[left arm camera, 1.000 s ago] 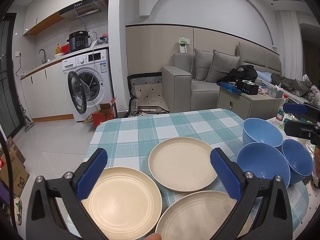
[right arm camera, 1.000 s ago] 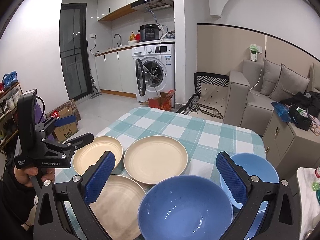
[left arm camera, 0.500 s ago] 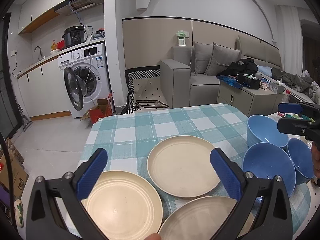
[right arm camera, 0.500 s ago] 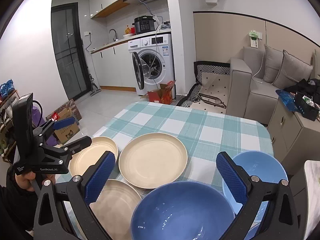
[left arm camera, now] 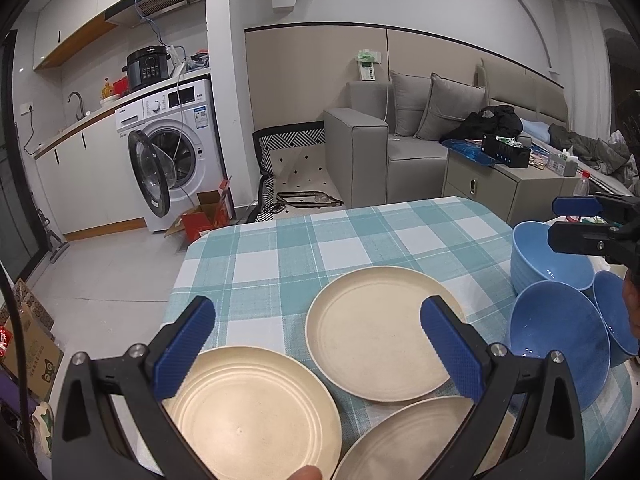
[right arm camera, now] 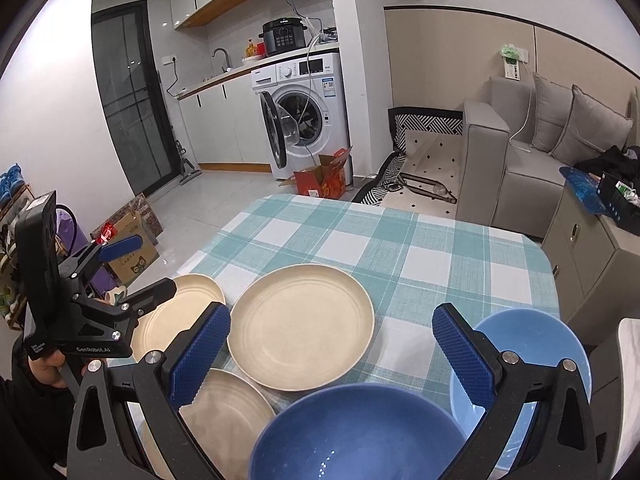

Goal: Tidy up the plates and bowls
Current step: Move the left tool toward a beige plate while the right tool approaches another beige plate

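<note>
Three beige plates lie on the checked tablecloth [right arm camera: 380, 240]: a middle plate [left arm camera: 380, 328], a near-left plate [left arm camera: 252, 412] and a near-right plate [left arm camera: 404, 440]. To their right stand a dark blue bowl [left arm camera: 560, 340], a light blue bowl [left arm camera: 552, 256] and another blue bowl [left arm camera: 616, 320]. My left gripper [left arm camera: 316, 312] hangs open above the plates and holds nothing. My right gripper [right arm camera: 330, 316] is open over the dark blue bowl [right arm camera: 356, 436], beside the light blue bowl [right arm camera: 532, 344]. Each gripper shows in the other's view: the right gripper [left arm camera: 568, 222] and the left gripper [right arm camera: 140, 268].
Beyond the table a washing machine [left arm camera: 176, 160] stands with its door open, with a red cardboard box [left arm camera: 204, 220] on the floor. A grey sofa [left arm camera: 384, 152] and a low cabinet [left arm camera: 508, 188] are at the far right. Boxes [right arm camera: 132, 240] sit left of the table.
Both grippers have drifted slightly over the table, still open. No plate or bowl has moved.
</note>
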Available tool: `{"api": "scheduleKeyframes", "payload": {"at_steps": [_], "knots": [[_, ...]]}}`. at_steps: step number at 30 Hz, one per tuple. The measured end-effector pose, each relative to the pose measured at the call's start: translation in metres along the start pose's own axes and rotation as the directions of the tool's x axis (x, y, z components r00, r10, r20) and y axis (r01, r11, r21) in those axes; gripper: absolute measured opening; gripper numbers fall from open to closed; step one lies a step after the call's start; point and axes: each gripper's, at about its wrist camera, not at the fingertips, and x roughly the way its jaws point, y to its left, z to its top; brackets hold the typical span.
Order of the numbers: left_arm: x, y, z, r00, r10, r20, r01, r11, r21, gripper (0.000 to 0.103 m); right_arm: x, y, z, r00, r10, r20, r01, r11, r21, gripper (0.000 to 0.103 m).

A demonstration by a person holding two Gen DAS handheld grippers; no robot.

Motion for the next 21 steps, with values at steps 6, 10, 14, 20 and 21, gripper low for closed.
{"api": "scheduleKeyframes", "payload": {"at_steps": [6,10,14,20,21], "knots": [[0.009,0.003,0.002,1.000,0.006,-0.010,-0.006,1.000,-0.004,0.103,0.011,-0.005,0.005,1.000,0.006,-0.024,-0.006,1.000,0.005,0.103],[0.015,0.005,0.003,1.000,0.007,-0.021,-0.007,1.000,-0.001,0.103,0.020,-0.007,0.008,0.998,0.024,-0.051,-0.023,1.000,0.009,0.103],[0.024,0.009,0.003,0.999,-0.010,-0.033,0.009,1.000,-0.024,0.103,0.031,-0.010,0.009,0.996,0.028,-0.082,-0.028,1.000,0.002,0.103],[0.037,0.012,0.005,0.998,-0.018,-0.068,0.016,0.999,-0.031,0.103,0.051,-0.014,0.012,0.991,0.007,-0.136,-0.008,1.000,-0.006,0.103],[0.040,0.012,0.005,0.997,-0.016,-0.078,0.013,1.000,-0.028,0.103,0.054,-0.014,0.012,0.990,0.005,-0.144,-0.006,1.000,-0.007,0.103]]}}
